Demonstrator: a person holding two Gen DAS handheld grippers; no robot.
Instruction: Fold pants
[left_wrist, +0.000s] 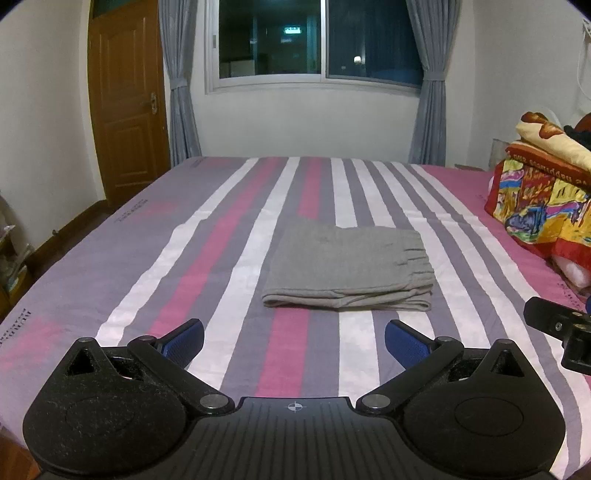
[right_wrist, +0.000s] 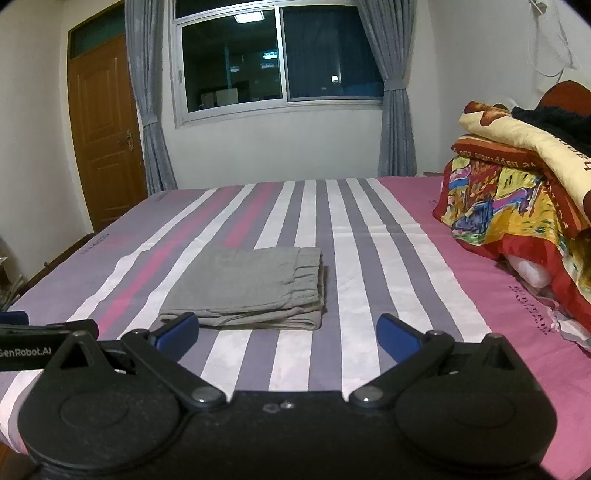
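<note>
Grey folded pants (left_wrist: 347, 264): one; two claws, left claw (left_wrist: 294, 343), right claw (right_wrist: 288, 334), both spread wide.

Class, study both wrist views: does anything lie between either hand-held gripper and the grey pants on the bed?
Nothing visible does. Only bare striped sheet separates the open left hand-held gripper and open right hand-held gripper from the folded grey pants. The colourful bedding pile sits off to the right.

Grey pants (left_wrist: 347, 264), folded flat, mid-bed

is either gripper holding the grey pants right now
No, the folded grey fabric pants lie alone on the striped bedsheet, ahead of both open grippers.
</note>
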